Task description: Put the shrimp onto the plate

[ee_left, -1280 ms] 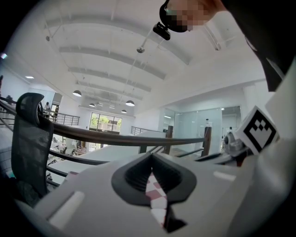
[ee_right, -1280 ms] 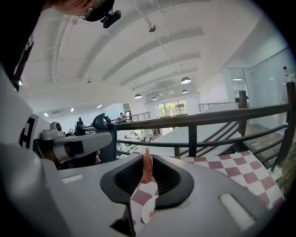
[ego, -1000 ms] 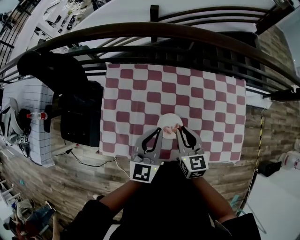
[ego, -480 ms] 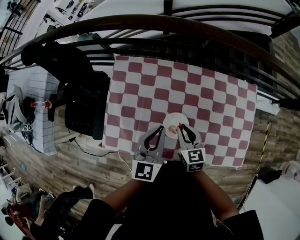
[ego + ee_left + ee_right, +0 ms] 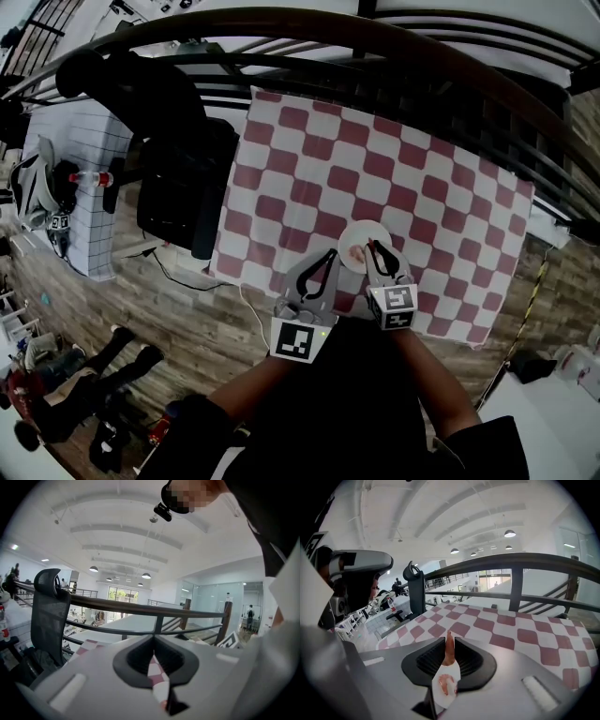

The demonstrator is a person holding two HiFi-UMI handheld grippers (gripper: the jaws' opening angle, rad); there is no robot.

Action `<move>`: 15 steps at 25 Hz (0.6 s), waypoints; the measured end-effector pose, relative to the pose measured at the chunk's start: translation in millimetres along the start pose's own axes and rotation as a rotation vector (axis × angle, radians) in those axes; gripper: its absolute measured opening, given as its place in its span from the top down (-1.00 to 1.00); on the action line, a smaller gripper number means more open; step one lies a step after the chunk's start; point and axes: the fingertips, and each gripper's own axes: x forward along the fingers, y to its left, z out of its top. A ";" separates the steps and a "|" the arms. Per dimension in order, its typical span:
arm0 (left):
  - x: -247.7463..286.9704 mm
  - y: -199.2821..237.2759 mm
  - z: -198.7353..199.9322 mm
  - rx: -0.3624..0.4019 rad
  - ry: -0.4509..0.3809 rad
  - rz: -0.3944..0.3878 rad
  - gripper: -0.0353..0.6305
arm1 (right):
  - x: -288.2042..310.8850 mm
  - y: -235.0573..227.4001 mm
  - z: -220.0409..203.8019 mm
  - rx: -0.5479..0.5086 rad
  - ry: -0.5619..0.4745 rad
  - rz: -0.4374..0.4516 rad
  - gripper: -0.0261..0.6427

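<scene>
Checkered cloth carries a plate; right tongs pinch a shrimp above it, left tongs pressed together.

In the head view the whole scene is seen swung clockwise: the checked cloth now lies skewed, its far edge dropping toward 3 o'clock, and the plate is shifted a little toward 3 o'clock. The right gripper, closed on a shrimp, has been brought from near the plate's 4 o'clock rim to nearer its middle. On the floor at 8 o'clock a dark-clothed person has come into fuller view — only a small figure at the frame's edge was seen there before.
</scene>
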 end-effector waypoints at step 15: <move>3.0 27.8 3.0 -0.001 -0.002 0.080 0.87 | 24.4 -14.1 -27.5 -0.023 0.080 0.001 0.74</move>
